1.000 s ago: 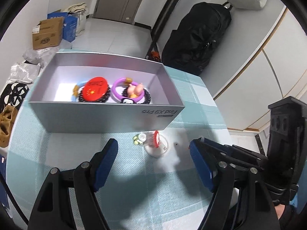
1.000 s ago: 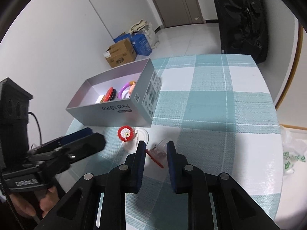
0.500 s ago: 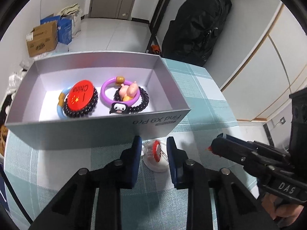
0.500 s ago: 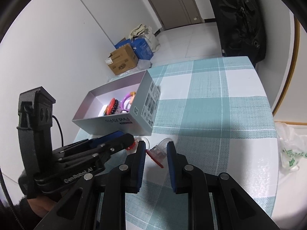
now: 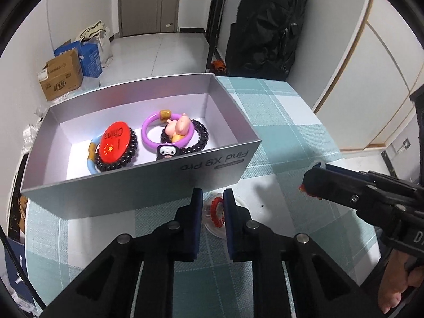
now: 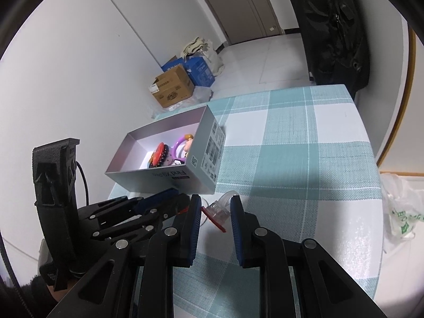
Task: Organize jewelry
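Observation:
A grey open box (image 5: 148,180) (image 6: 169,177) sits on the checked table and holds several bracelets, a red China badge (image 5: 116,143) and a purple ring (image 5: 151,132). My left gripper (image 5: 213,204) is shut on a clear ring with a red flower (image 5: 216,210), just in front of the box's near wall. My right gripper (image 6: 213,209) is shut on a clear ring with a flat red piece (image 6: 217,213), held to the right of the left gripper, above the table. It also shows in the left wrist view (image 5: 315,182).
The table's checked cloth (image 6: 291,159) stretches to the right and far side. A white plastic bag (image 6: 400,212) hangs off the right edge. Cardboard boxes (image 5: 61,76) and a black backpack (image 5: 265,26) stand on the floor beyond.
My left gripper went from wide open to shut around the red-flower ring, moving forward toward the box. My right gripper has risen a little with its clear ring.

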A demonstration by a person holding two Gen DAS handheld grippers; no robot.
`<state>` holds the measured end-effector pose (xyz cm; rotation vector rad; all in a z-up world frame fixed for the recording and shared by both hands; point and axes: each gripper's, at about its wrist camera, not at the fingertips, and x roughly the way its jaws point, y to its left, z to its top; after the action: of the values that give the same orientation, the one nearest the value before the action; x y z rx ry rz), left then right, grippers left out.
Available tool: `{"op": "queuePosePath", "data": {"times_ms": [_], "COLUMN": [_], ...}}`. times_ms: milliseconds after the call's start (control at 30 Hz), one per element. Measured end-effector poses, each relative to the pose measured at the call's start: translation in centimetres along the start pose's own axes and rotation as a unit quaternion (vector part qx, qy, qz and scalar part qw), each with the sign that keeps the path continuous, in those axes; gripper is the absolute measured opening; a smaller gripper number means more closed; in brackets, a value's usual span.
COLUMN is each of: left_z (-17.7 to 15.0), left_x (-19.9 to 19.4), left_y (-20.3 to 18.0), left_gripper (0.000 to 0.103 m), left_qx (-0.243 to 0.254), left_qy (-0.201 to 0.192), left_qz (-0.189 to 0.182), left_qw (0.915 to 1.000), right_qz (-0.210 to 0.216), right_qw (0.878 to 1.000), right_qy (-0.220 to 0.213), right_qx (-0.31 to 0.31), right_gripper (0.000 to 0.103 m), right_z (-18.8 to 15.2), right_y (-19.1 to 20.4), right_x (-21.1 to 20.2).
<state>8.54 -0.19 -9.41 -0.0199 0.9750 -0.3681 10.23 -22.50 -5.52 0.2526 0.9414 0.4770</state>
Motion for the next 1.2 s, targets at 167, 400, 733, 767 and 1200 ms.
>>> {"op": "queuePosePath", "data": {"times_ms": [167, 400, 733, 767, 1200], "left_z": [0.2, 0.8, 1.5, 1.5, 0.9], "left_x": [-1.4, -3.6, -5.3, -5.3, -3.7], "left_y": [1.4, 2.9, 6.1, 6.3, 6.0], "left_gripper": [0.010, 0.010, 0.010, 0.000, 0.000], "left_qx": [-0.042, -0.100, -0.183, -0.189, -0.172], "left_qy": [-0.024, -0.052, -0.077, -0.076, -0.029], "left_qz": [-0.047, -0.123, -0.199, -0.209, -0.171], "left_qw": [0.9977, 0.9859, 0.9598, 0.9563, 0.9696], "right_qz": [0.001, 0.002, 0.012, 0.013, 0.013], "right_qw": [1.000, 1.000, 1.000, 1.000, 1.000], "right_qy": [0.001, 0.002, -0.004, -0.005, 0.015], "right_qx": [0.000, -0.003, 0.001, 0.000, -0.011], "right_gripper": [0.021, 0.021, 0.021, 0.021, 0.021], "right_z": [0.0, 0.0, -0.4, -0.4, -0.7], "right_y": [0.0, 0.4, 0.7, 0.7, 1.8], "right_x": [0.1, 0.3, 0.0, 0.0, 1.6]}}
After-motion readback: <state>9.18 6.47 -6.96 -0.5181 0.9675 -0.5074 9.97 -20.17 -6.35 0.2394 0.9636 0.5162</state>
